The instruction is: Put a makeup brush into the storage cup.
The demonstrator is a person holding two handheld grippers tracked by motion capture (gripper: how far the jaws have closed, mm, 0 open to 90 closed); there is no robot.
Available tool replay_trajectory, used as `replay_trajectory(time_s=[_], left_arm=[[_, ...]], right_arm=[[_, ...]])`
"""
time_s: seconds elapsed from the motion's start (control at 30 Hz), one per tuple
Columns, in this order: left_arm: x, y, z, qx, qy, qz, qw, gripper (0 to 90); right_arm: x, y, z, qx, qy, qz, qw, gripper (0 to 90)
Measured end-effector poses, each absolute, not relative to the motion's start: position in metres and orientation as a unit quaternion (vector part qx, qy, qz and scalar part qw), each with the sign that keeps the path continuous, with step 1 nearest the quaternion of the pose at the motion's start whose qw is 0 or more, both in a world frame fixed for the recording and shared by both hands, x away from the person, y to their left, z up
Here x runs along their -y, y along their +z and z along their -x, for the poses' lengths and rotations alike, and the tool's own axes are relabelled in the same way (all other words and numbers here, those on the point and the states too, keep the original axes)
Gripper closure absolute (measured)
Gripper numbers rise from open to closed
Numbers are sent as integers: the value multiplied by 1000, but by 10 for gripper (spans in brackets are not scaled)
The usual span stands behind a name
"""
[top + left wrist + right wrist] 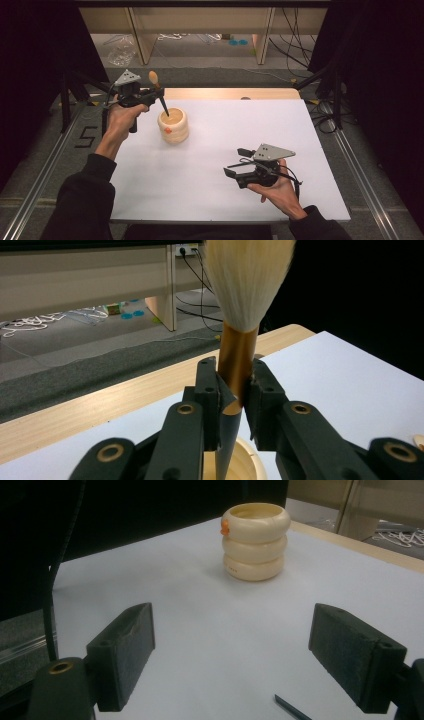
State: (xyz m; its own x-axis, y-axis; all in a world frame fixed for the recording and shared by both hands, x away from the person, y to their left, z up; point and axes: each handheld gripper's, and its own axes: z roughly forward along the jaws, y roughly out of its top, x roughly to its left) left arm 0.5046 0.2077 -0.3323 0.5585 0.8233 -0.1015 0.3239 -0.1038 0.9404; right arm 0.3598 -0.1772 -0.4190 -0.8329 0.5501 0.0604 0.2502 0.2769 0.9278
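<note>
The left hand-held gripper (150, 96) is clenching a brush (239, 340) by its golden collar, bristles pointing up, its dark pointed handle seemingly dipping into the cream ridged cup (173, 126) standing on the white tabletop (225, 140). The right hand-held gripper (237, 162) is resting well apart, jaws spread wide and gripping nothing.

We look down from high up over the near side of the table (225, 150), facing forward to the floor and shelves behind it. On the left hand-held gripper (235, 390) we sit very close behind a brush (240, 355), facing the far table edge. On the right hand-held gripper (235, 655) we sit low over the table, facing a cream pot (256, 541). The high view (173, 125) shows that pot too.
</note>
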Motion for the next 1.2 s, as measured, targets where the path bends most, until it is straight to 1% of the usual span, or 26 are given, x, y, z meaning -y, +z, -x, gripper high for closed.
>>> replay_trajectory(time_s=[0.23,0.63,1.2], left_arm=[[-208,-344,-512,-416,234,-702,528,779],[-204,-358,-513,-418,230,-708,520,779],[-199,-375,-514,-417,221,-727,498,775]], right_arm=[[177,-419,-360,-787,546,-253,136,196],[176,-420,-360,-786,548,-252,137,197],[176,-420,-361,-785,549,-251,136,197]])
